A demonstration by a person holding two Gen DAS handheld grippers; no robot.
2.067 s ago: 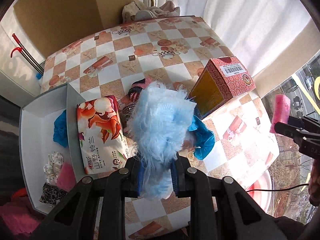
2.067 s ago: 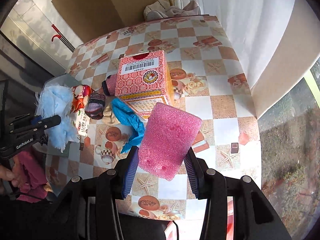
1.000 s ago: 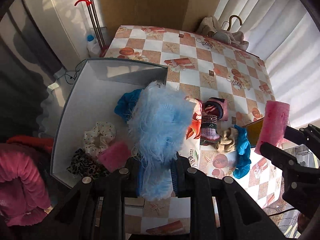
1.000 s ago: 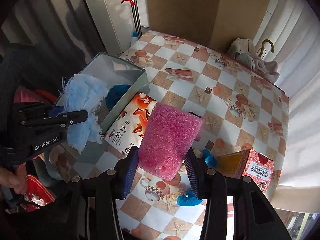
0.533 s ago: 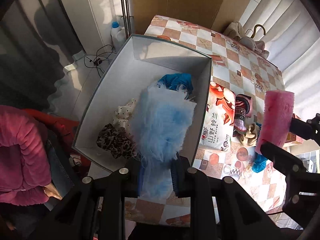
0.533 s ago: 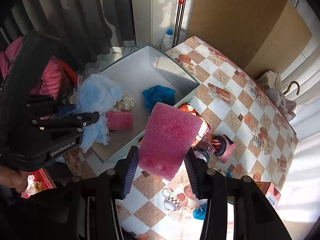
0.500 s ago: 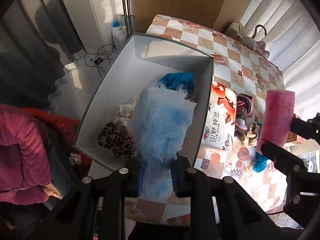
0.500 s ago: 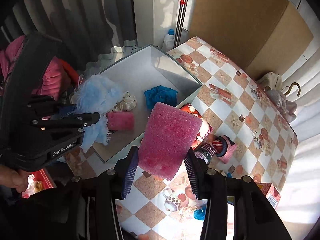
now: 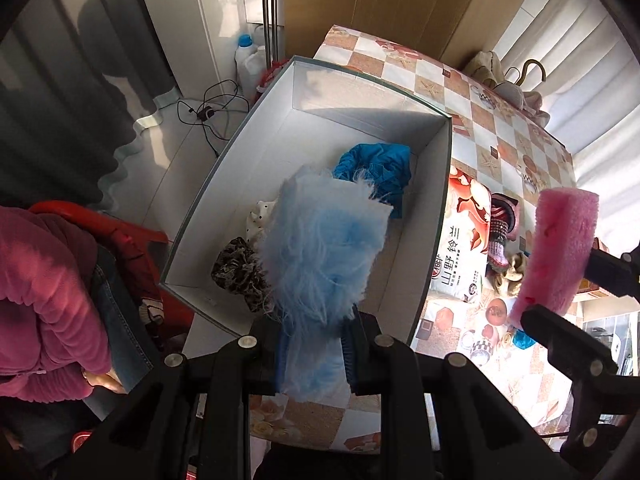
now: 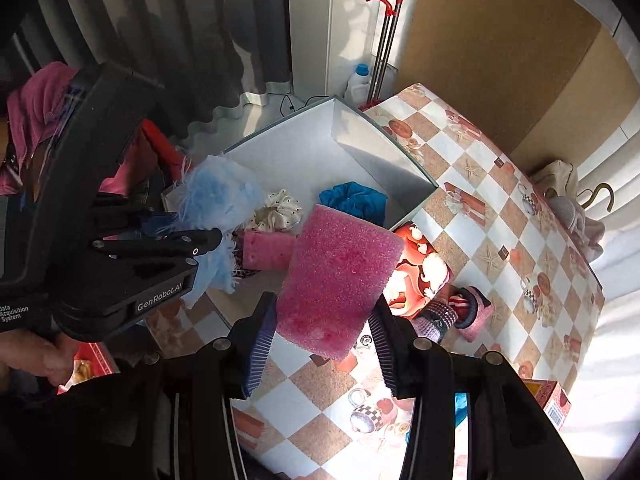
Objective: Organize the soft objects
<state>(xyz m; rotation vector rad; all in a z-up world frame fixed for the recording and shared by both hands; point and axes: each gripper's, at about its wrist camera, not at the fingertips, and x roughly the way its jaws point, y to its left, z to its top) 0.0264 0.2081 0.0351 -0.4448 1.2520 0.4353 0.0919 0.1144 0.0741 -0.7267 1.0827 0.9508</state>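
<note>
My left gripper (image 9: 316, 350) is shut on a fluffy light-blue piece (image 9: 320, 248) and hangs over the near end of the white open box (image 9: 224, 200); the same gripper (image 10: 208, 240) and blue fluff (image 10: 218, 200) show at the left of the right wrist view. My right gripper (image 10: 320, 340) is shut on a pink foam sponge (image 10: 336, 280), above the table edge just beside the box (image 10: 280, 160). That sponge (image 9: 560, 248) appears at the right of the left wrist view. Inside the box lie a blue cloth (image 9: 376, 168), a dotted scrunchie (image 10: 276, 208), a leopard scrunchie (image 9: 236, 268) and a pink sponge (image 10: 266, 250).
A tissue pack (image 9: 460, 240), socks (image 9: 502, 232) and another blue cloth (image 9: 524, 340) lie on the checked tablecloth (image 10: 500, 220). A red carton (image 10: 554, 404) stands at the right edge. A person's pink sleeve (image 9: 44, 292) is at left; bottles and a mop handle (image 10: 384, 44) stand behind the box.
Both grippers have swung left from over the table toward the box. The blue fluff now hangs over the box's inside, and the pink sponge is near its rim.
</note>
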